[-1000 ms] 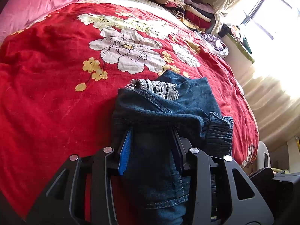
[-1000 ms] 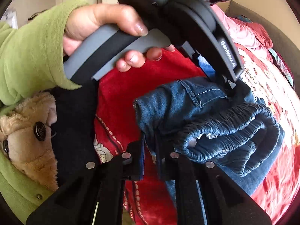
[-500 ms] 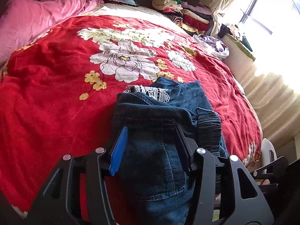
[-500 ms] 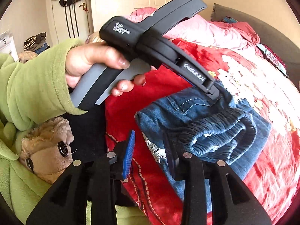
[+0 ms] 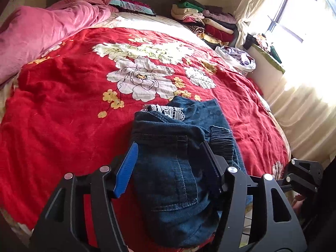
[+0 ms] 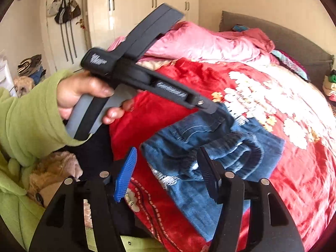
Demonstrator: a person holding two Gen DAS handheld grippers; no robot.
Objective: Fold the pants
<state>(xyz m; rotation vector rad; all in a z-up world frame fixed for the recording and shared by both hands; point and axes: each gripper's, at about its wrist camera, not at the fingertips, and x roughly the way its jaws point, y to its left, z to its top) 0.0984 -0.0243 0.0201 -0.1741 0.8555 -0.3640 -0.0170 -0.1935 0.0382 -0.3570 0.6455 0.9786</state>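
The blue denim pants [image 5: 178, 159] lie folded in a thick bundle on the red flowered bedspread [image 5: 63, 105], with white lace trim at the far edge and the elastic waistband at the right. They also show in the right wrist view [image 6: 210, 147]. My left gripper [image 5: 168, 157] is open, its fingers spread on either side of the bundle's near part. My right gripper [image 6: 168, 166] is open and empty, raised just off the bundle's near edge. The left gripper's body, held by a hand in a green sleeve, shows in the right wrist view [image 6: 147, 79].
A pink quilt [image 5: 42, 27] lies at the head of the bed. Stacked folded clothes [image 5: 205, 21] sit at the far right corner, a bag of laundry [image 5: 239, 56] beside them. Curtains and a window are to the right. A wardrobe [image 6: 136, 6] and door with hanging bags stand behind.
Both grippers have opened and let go of the pants, which now rest on the bed. Both have pulled back and up from the bundle.
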